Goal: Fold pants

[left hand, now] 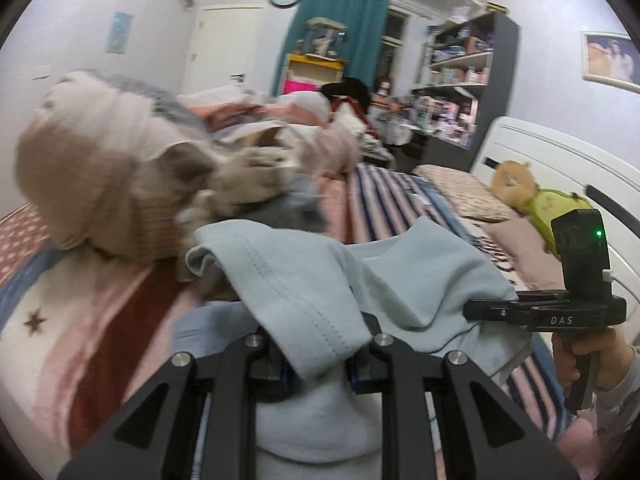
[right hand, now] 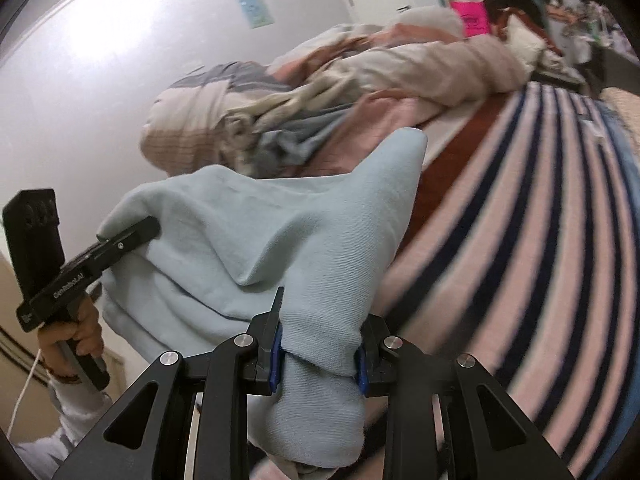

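bunching pants (left hand: pixel 304 280) hiding both tool (right hand: pixel 319 354) tips

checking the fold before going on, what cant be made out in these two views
- Pants: lower part cut off behind the left gripper in the left wrist view; waistband or hem, cannot tell.
- Right gripper: cloth bunched between its jaws in the right wrist view hides how many layers it holds.
- Laundry pile: motion-blurred in the left wrist view, single garments not separable.
- Bed: the part under the pants is hidden.
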